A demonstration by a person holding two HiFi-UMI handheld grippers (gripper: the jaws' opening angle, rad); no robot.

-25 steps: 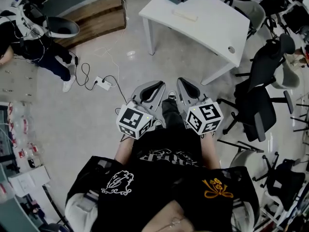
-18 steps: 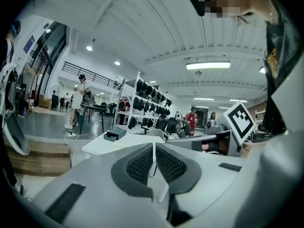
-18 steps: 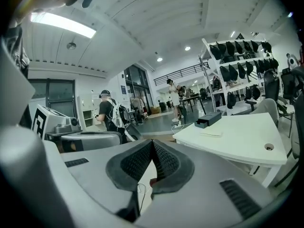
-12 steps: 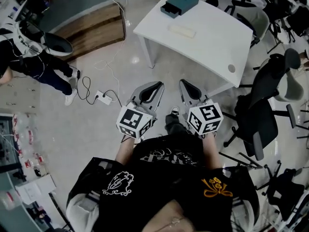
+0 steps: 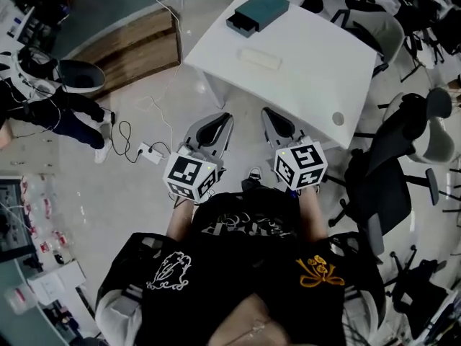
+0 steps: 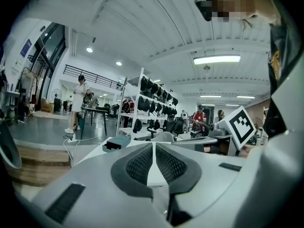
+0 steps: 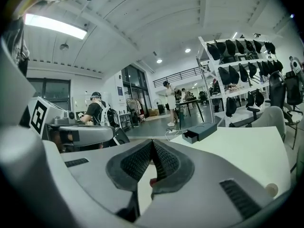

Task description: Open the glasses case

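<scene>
A pale, oblong glasses case (image 5: 259,58) lies shut on the white table (image 5: 317,71), just this side of a dark teal box (image 5: 257,12). My left gripper (image 5: 222,117) and right gripper (image 5: 269,112) are held side by side over the floor, short of the table's near edge, and point at it. Both are shut with nothing between the pads. In the left gripper view the closed jaws (image 6: 153,144) hide the case, and the teal box (image 6: 116,143) shows to their left. The right gripper view has the closed jaws (image 7: 152,141) in front of the tabletop (image 7: 237,148) and the box (image 7: 202,131).
Black office chairs (image 5: 389,171) crowd the right side of the table. A power strip with cables (image 5: 148,153) lies on the floor to the left, near a low wooden platform (image 5: 137,45). A person (image 5: 50,99) stands at the far left. Shelves of dark bags (image 6: 152,99) stand beyond.
The table with the case and box has drawn closer and lower in the head view. Both grippers have travelled forward toward it together, still shut.
</scene>
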